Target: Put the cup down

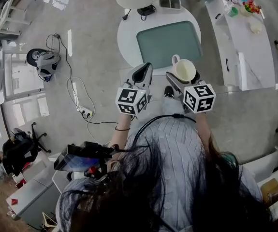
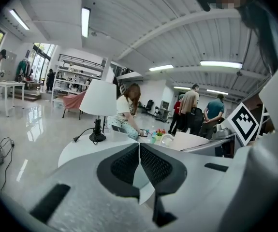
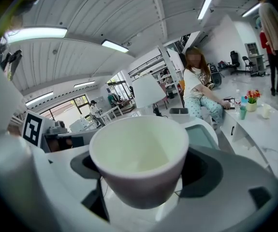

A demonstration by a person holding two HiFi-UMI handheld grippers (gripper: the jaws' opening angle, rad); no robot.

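Cup (image 3: pixel 139 149), empty, held in right gripper (image 1: pixel 180 79) jaws, left gripper (image 2: pixel 139 164) jaws pressed together

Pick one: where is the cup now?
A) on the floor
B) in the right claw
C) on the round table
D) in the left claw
B: the right gripper view shows the cup gripped by the right claw; the left claw is shut and empty.
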